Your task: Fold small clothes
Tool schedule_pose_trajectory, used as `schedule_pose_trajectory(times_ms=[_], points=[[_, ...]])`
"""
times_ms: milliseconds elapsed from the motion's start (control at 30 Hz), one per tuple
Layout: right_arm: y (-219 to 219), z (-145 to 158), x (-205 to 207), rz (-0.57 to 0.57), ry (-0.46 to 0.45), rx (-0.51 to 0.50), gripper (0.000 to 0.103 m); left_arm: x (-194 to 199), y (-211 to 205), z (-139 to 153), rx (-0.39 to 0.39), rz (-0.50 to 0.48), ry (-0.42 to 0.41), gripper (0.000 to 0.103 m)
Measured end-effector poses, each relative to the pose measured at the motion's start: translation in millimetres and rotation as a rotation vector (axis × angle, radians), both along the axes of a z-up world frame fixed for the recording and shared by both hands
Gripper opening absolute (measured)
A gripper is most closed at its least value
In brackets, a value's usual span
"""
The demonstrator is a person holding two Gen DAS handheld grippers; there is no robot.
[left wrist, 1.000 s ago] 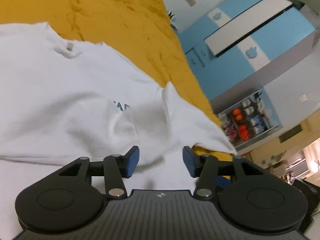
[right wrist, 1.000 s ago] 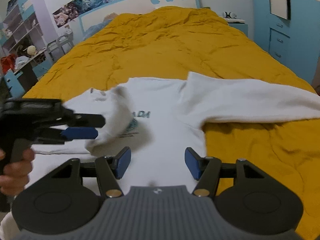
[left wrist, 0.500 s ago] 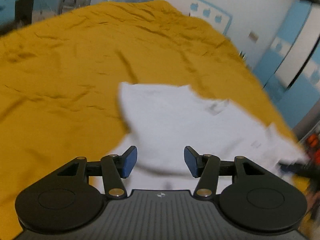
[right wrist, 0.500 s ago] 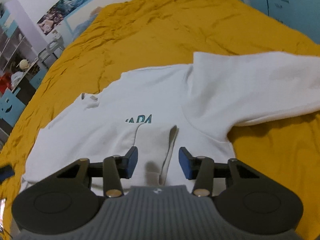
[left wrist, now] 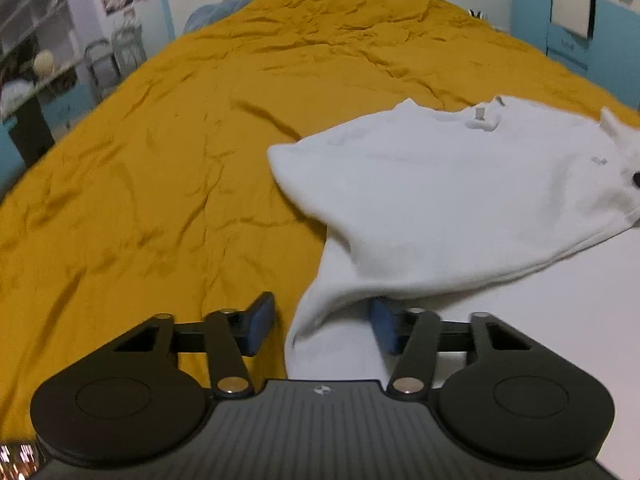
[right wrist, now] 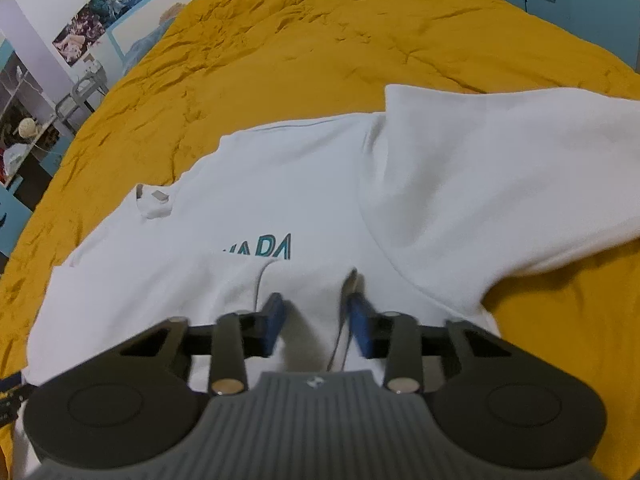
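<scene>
A white long-sleeved sweatshirt with teal lettering lies flat on the yellow bedspread. One sleeve is folded in across the chest and its cuff lies between my right gripper's fingers. My right gripper is open just above that cuff. The other sleeve stretches out to the right. In the left wrist view the sweatshirt fills the right half. My left gripper is open over its left side edge, with white cloth between the fingers.
The bedspread stretches wide to the left and far side. Shelves and a chair stand by the left wall. Blue cabinets stand at the far right.
My left gripper has swung away from the folded sleeve to the garment's left edge. My right gripper has moved down to the folded sleeve's cuff and narrowed a little.
</scene>
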State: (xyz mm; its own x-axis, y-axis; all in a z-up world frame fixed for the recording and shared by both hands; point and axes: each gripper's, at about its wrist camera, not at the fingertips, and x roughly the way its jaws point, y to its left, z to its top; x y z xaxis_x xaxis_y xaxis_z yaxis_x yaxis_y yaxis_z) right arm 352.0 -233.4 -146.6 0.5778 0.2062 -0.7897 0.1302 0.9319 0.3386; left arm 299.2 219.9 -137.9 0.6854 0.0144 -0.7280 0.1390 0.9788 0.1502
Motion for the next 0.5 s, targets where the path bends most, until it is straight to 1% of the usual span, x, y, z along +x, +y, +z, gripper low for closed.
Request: schedule_pose_trajectory(times_ms=[33, 67, 100, 133, 200, 233, 333, 367, 400, 433, 467, 500], points=[[1.0, 0.5, 2.7, 0.000, 0.005, 0.003, 0.009, 2.3, -3.0, -1.0, 0.005, -0.002, -0.003, 0.036], [2.1, 2.3, 5.7, 0.000, 0.012, 0.005, 0.003, 4.5, -3.5, -1.1, -0.008, 0.003, -0.005, 0.030], [2.6, 5.6, 7.1, 0.004, 0.014, 0.004, 0.002, 4.0, -2.8, 0.0, -0.019, 0.021, -0.017, 0.019], [5.8, 10.8, 9.6, 0.019, 0.007, -0.009, 0.001, 0.9, -1.1, 2.2, -0.035, 0.037, -0.027, 0.012], [13.8, 29.1, 12.7, 0.058, -0.042, -0.044, 0.001, -3.6, 6.5, 6.3, -0.091, 0.074, -0.048, 0.010], [15.9, 41.4, 13.3, 0.068, -0.078, -0.045, 0.000, -7.4, 10.9, 8.7, -0.115, 0.094, -0.058, 0.010], [9.3, 83.1, 5.1, 0.049, -0.220, -0.006, 0.000, -13.2, 18.2, 11.1, -0.154, 0.132, -0.064, 0.010], [4.4, 92.4, 1.1, 0.024, -0.244, -0.005, 0.000, -14.1, 18.8, 10.5, -0.161, 0.139, -0.063, 0.010], [-1.1, 96.4, -1.9, -0.004, -0.255, -0.015, 0.000, -14.3, 18.6, 9.4, -0.167, 0.140, -0.060, 0.010], [-6.6, 93.4, -2.6, -0.030, -0.244, -0.039, 0.000, -14.1, 17.2, 8.2, -0.166, 0.137, -0.057, 0.010], [-10.9, 85.1, -0.8, -0.046, -0.213, -0.061, 0.000, -13.1, 15.4, 6.8, -0.160, 0.137, -0.048, 0.010], [-15.6, 71.1, 2.7, -0.058, -0.167, -0.059, 0.000, -11.4, 14.0, 5.1, -0.156, 0.141, -0.034, 0.010]])
